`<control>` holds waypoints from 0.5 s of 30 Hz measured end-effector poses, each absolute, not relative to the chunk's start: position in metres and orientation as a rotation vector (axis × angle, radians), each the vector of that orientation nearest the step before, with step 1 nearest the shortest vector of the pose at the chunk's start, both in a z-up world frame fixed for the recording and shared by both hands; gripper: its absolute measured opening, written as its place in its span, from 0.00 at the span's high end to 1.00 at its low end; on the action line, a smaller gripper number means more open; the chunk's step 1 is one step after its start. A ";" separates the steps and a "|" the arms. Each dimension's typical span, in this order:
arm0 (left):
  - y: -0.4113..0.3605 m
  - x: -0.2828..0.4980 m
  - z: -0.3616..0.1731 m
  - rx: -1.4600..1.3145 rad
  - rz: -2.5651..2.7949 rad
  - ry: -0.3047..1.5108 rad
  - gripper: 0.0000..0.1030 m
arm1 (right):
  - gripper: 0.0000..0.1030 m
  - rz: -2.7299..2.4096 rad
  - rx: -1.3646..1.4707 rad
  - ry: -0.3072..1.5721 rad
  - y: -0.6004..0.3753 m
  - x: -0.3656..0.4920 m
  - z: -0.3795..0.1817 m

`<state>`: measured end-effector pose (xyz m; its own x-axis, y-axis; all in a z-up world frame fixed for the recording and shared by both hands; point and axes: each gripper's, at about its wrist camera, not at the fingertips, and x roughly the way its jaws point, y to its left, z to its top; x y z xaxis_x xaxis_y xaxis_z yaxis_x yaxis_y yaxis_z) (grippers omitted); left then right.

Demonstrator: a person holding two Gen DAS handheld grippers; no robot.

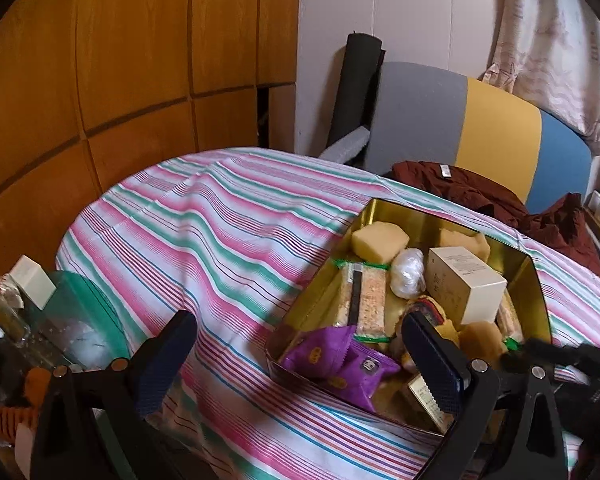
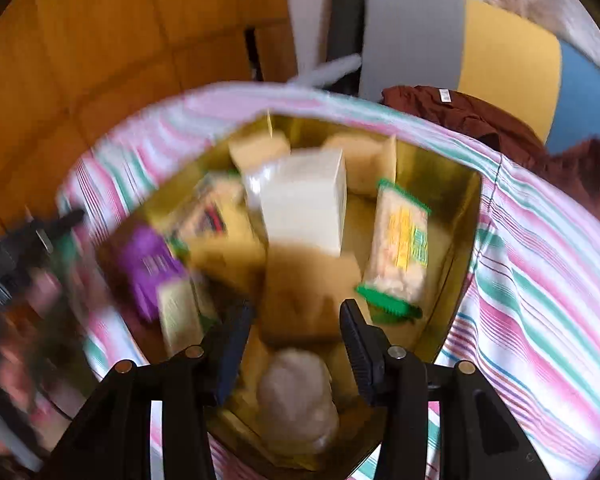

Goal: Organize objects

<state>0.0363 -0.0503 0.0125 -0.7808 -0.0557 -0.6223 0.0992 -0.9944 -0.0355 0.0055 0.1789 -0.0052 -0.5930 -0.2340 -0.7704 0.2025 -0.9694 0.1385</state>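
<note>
On the left, a green container (image 1: 80, 312) is sitting at the edge of the striped cloth (image 1: 220, 232). We are holding the left gripper (image 1: 300, 364) spread wide and empty, one finger over the cloth and the other over the near edge of the gold tin (image 1: 536, 276). Inside the tin, purple packets (image 1: 340, 364) are lying nearest, with a white box (image 1: 466, 288) further back. We are hovering the right gripper (image 2: 296, 344) over the tin, its fingers parted and grasping nothing, above a white wrapped lump (image 2: 296, 396).
</note>
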 end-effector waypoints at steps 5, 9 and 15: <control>-0.039 0.039 0.012 0.992 -2.865 0.026 0.00 | 0.66 -2.638 1.261 -0.108 0.186 -0.021 -0.002; -0.031 0.042 0.012 1.000 -2.866 -0.013 0.00 | 0.72 -2.615 1.368 -0.109 0.176 -0.048 -0.021; -0.024 0.044 0.011 1.030 -2.882 -0.001 0.00 | 0.72 -2.572 1.397 -0.162 0.174 -0.030 -0.032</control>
<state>0.0443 -0.0239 0.0108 -0.7707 -0.0766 -0.6326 0.0761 -0.9967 0.0280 -0.0304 0.1740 -0.0319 -0.5291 -0.2352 -0.8153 0.1307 -0.9719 0.1955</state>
